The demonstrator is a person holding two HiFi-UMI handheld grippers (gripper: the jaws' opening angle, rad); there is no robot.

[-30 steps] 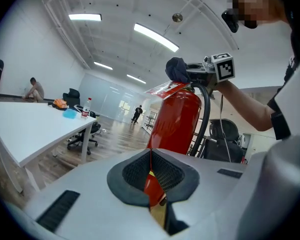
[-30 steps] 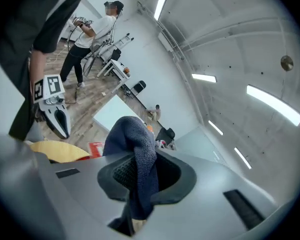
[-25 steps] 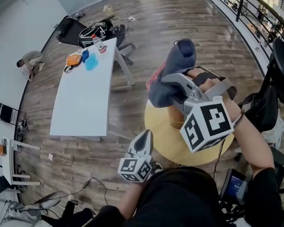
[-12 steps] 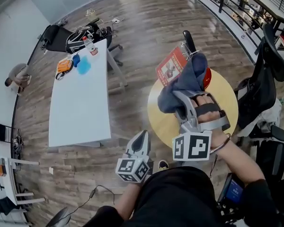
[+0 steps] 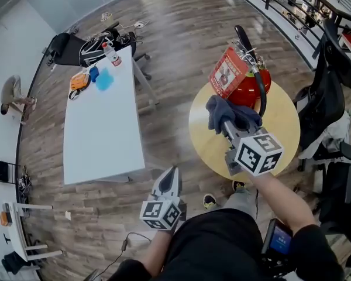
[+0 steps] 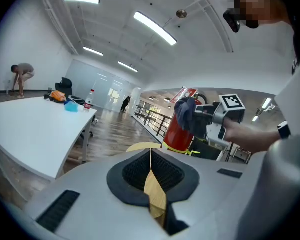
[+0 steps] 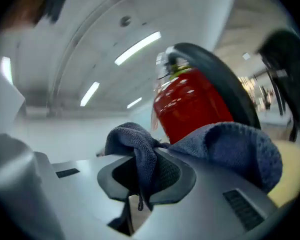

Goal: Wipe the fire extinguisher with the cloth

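— Where is the red metal fire extinguisher [image 5: 248, 89]?

— Upright on the round pale-wood table [image 5: 206, 142], toward its far side, with its black hose [image 5: 261, 92] curving down the right flank. The right gripper [image 5: 225, 122] has its jaws clenched on a dark blue terry cloth [image 5: 233, 113]. The cloth bunches just in front of the red cylinder; I can't tell whether it touches.

— And the left gripper [image 5: 172, 174]?

— Low and well apart from the table, jaws pressed together with nothing between them.

— What could go wrong?

— I'd judge tipping the likeliest. The cylinder stands free with nothing bracing it, so a hard sideways wipe could topple it or slide it toward the edge. The loose cloth folds could also snag on the hose or the black handle [image 5: 241, 38] on top.

— Any writing?

— A red-and-white tag [image 5: 227, 74] hangs near the neck, but its print is too small to read. The grippers' cubes [image 5: 258, 153] carry only black-and-white square patterns.
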